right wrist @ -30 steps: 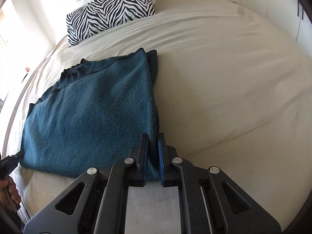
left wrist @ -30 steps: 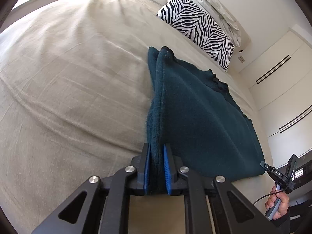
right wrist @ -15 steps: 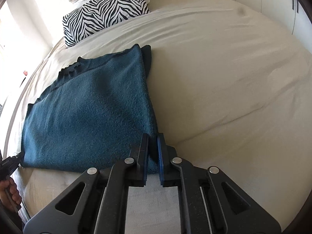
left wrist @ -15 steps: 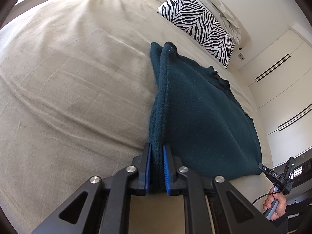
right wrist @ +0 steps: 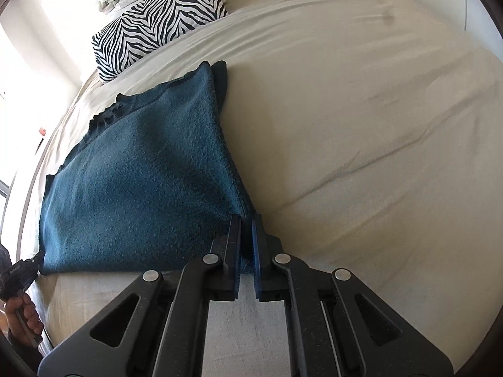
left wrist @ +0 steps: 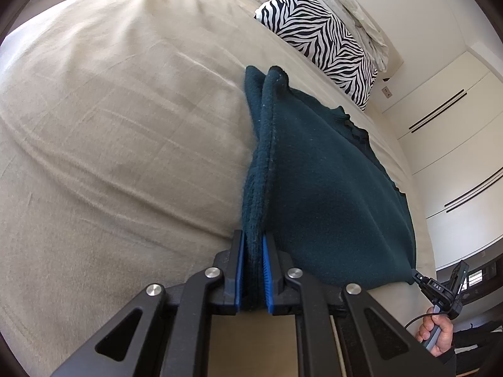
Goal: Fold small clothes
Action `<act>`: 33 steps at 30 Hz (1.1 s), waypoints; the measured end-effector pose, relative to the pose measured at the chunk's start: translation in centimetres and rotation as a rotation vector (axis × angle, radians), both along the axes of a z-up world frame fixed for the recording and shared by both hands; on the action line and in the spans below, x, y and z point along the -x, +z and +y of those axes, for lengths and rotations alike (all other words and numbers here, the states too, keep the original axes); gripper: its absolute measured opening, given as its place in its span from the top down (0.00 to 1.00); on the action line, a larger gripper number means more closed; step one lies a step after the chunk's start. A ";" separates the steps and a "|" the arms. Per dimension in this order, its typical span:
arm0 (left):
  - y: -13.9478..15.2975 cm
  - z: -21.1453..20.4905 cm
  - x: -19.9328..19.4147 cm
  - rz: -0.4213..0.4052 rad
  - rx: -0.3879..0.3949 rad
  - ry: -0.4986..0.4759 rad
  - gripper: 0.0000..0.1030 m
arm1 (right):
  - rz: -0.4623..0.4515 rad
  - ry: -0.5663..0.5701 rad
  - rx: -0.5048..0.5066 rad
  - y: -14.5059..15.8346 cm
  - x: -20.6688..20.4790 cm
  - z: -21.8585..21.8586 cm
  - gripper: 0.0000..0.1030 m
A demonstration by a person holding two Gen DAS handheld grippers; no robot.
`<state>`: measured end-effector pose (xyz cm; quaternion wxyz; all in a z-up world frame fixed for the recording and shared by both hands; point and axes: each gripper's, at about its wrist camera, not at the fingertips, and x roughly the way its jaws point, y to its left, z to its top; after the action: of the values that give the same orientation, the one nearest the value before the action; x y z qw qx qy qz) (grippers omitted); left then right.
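Jaws on both grippers are pressed together on cloth: left gripper pinches the doubled near-left corner of the dark teal fleece garment, blue pads tight against a thick wad of fabric; right gripper pinches the thinner near-right corner of the same garment, pads almost meeting.

Wide beige bed cover fills most of both views, lightly creased, no other clothes on it. Looks paler, cream, in the right wrist view.

Teal garment lies on the bed near its front edge, folded over on itself so two layers show along the edge running away from each gripper. Far corner shows two stacked tips. Far side edge looks ribbed or jagged, darker trim. Near edge runs between the two grippers, roughly straight, close to the bed's front edge. Whether the near edge is lifted off the cover or resting, cannot tell.

Zebra-striped black and white pillow sits at the head of the bed, well apart from the garment, with crumpled off-white linen piled behind it against the wall. White wardrobe doors with dark slot handles stand past the bed.

Person's right hand grips the other tool's handle at lower right of the left wrist view; left hand shows at lower left of the right wrist view.
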<state>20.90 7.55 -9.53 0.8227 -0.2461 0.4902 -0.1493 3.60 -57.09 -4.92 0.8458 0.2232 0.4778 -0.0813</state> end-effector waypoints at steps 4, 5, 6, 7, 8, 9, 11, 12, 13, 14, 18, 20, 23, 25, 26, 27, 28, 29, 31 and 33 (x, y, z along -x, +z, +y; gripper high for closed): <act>-0.1 0.3 0.1 0.001 0.006 -0.001 0.88 | 0.007 0.003 -0.003 0.2 -0.2 0.0 0.95; -0.1 0.3 0.2 0.002 0.007 0.000 0.89 | 0.007 0.003 -0.001 0.2 -0.1 0.1 0.95; -0.1 0.4 0.2 0.002 0.009 0.001 0.89 | 0.008 0.002 0.001 0.2 -0.1 0.1 0.95; -0.1 0.4 0.2 0.002 0.008 0.000 0.89 | 0.008 0.000 0.002 0.2 0.0 0.1 0.95; -0.1 0.4 0.2 0.002 0.008 0.000 0.89 | 0.007 -0.003 0.000 0.1 0.2 0.1 0.95; -0.1 0.4 0.3 0.002 0.008 -0.001 0.89 | 0.006 -0.009 -0.008 -0.1 0.3 0.0 0.95; -0.2 0.5 0.3 0.004 0.013 0.000 0.90 | 0.004 -0.019 -0.026 -0.4 0.4 -0.2 0.95; -0.2 0.5 0.3 0.005 0.014 0.000 0.90 | 0.004 -0.015 -0.025 -0.5 0.4 -0.2 0.95; -0.2 0.5 0.3 0.005 0.012 -0.002 0.90 | 0.009 0.000 -0.018 -0.6 0.2 -0.2 0.95; -0.2 0.5 0.3 0.003 0.010 -0.003 0.90 | 0.014 0.020 -0.005 -0.6 0.0 0.0 0.95; 0.4 0.9 1.0 -0.002 0.032 0.017 0.88 | -0.008 0.012 -0.037 0.3 0.4 -0.7 0.88; 1.5 1.0 1.5 -0.020 0.003 0.026 0.88 | -0.025 -0.034 -0.015 1.3 1.1 -1.4 0.62; 4.0 0.6 1.7 -0.086 -0.083 0.019 0.87 | -0.114 -0.100 0.012 3.9 1.8 -2.4 0.55; 5.5 -0.1 0.9 -0.121 -0.122 0.005 0.81 | -0.160 -0.082 -0.033 5.3 0.8 -2.2 0.55; 6.3 -0.8 0.3 -0.143 -0.142 -0.001 0.73 | -0.176 -0.052 -0.068 5.8 -0.4 -1.7 0.55; 7.0 -1.5 -0.6 -0.165 -0.162 -0.009 0.69 | -0.186 -0.013 -0.102 6.1 -1.7 -0.9 0.55; 7.7 -2.5 -1.6 -0.187 -0.181 -0.020 0.65 | -0.195 0.028 -0.136 6.3 -3.4 0.1 0.55; 8.1 -3.5 -2.8 -0.203 -0.198 -0.033 0.62 | -0.198 0.059 -0.159 6.3 -5.0 1.1 0.55; 8.7 -5.7 -5.3 -0.223 -0.230 -0.059 0.60 | -0.210 0.146 -0.219 6.0 -8.8 3.5 0.55; 8.6 -8.2 -8.0 -0.223 -0.278 -0.085 0.57 | -0.191 0.183 -0.283 4.9 -12.7 6.0 0.55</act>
<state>28.90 -0.66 -0.97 0.8911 -0.0912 0.4216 -0.1410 16.27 -51.14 -0.05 0.8513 0.3022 0.4204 0.0853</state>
